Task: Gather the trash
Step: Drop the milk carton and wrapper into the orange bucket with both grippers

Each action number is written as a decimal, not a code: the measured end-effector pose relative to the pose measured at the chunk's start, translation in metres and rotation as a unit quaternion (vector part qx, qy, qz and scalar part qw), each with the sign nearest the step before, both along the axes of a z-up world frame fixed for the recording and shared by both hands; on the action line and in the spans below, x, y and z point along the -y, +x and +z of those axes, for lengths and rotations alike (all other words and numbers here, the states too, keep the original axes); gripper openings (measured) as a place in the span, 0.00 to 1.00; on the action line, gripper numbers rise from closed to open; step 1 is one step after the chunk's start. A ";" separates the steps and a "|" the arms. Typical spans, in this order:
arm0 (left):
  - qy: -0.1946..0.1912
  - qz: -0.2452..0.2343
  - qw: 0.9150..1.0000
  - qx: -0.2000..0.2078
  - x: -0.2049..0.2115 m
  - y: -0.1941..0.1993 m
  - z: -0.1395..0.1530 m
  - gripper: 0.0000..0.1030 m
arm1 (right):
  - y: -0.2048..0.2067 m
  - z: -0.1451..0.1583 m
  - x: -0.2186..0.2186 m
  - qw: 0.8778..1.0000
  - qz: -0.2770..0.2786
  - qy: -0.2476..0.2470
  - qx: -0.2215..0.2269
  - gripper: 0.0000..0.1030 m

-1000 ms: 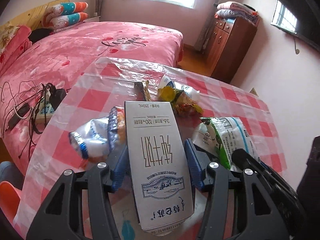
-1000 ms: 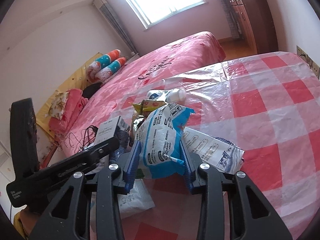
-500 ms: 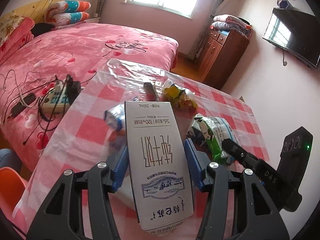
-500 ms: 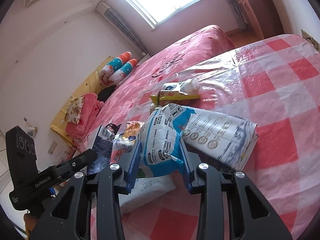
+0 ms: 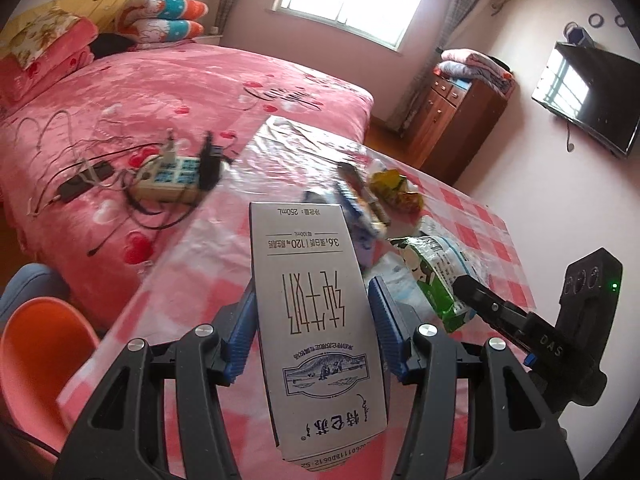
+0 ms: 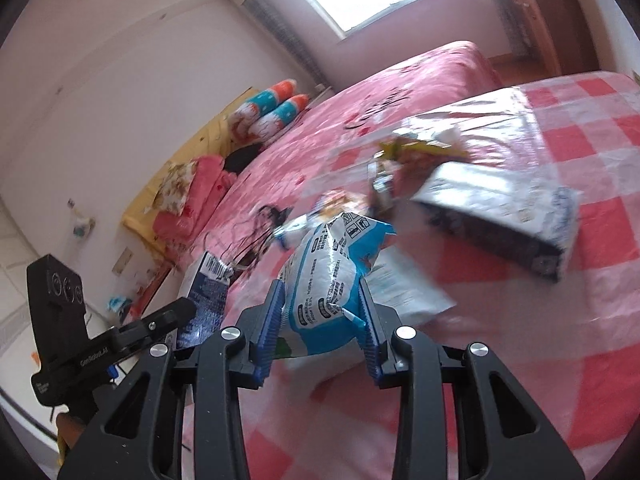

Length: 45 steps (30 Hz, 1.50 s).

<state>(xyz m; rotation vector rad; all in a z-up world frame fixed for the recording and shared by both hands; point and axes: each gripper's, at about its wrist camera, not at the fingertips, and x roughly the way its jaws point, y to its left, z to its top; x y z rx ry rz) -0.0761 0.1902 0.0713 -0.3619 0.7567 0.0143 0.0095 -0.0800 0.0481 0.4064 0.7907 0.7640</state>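
Between the left tongs [image 5: 310,320], a grey milk carton [image 5: 316,332], clamped upright by both blue pads. Between the right tongs [image 6: 322,312], a blue-and-white snack bag [image 6: 328,284], squeezed tight. Beyond both, on the red-checked counter [image 6: 580,152]: a flattened carton [image 6: 500,216], a yellow wrapper [image 5: 394,188], a green-and-white bag [image 5: 436,272]. Left of the left tongs, a pink bed [image 5: 160,92] with a power strip [image 5: 172,180].

A grey-white milk carton [image 5: 316,320] is held lengthwise above a pink checked table. A crumpled blue-and-white wrapper [image 6: 326,292] is also held up. A flattened carton [image 6: 504,216] and what look like blurred yellow wrappers [image 6: 416,148] lie behind.
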 end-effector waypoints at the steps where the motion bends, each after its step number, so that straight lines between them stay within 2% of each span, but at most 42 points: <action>1: -0.002 0.004 1.000 0.000 -0.005 -0.005 0.000 0.54 | -0.003 0.001 -0.005 1.000 0.006 -0.002 0.002 0.36; 8: -0.002 0.047 0.999 0.002 -0.055 -0.043 0.000 0.54 | -0.037 0.017 -0.068 0.997 0.078 -0.008 0.016 0.36; 14: 0.001 0.106 0.994 -0.010 -0.110 -0.078 -0.010 0.54 | -0.066 0.028 -0.135 0.988 0.148 -0.026 0.028 0.36; 26: -0.026 0.241 0.969 -0.039 -0.210 -0.141 -0.050 0.54 | -0.109 0.024 -0.254 0.964 0.256 -0.061 0.036 0.36; 29: -0.036 0.265 0.963 -0.043 -0.224 -0.151 -0.061 0.55 | -0.116 0.018 -0.282 0.955 0.286 -0.071 0.029 0.41; 30: -0.038 0.274 0.960 -0.047 -0.229 -0.153 -0.066 0.58 | -0.116 0.014 -0.288 0.954 0.288 -0.078 0.027 0.49; 31: -0.040 0.280 0.958 -0.053 -0.233 -0.153 -0.070 0.66 | -0.117 0.011 -0.291 0.955 0.281 -0.087 0.027 0.63; 34: -0.044 0.297 0.951 -0.068 -0.241 -0.157 -0.079 0.72 | -0.116 0.006 -0.282 0.963 0.257 -0.080 0.022 0.80; 40: -0.032 0.286 0.955 -0.070 -0.237 -0.155 -0.082 0.75 | -0.108 0.013 -0.241 0.978 0.183 -0.088 0.044 0.87; 45: -0.030 0.266 0.961 -0.065 -0.224 -0.146 -0.077 0.75 | -0.100 0.016 -0.215 0.984 0.144 -0.093 0.047 0.90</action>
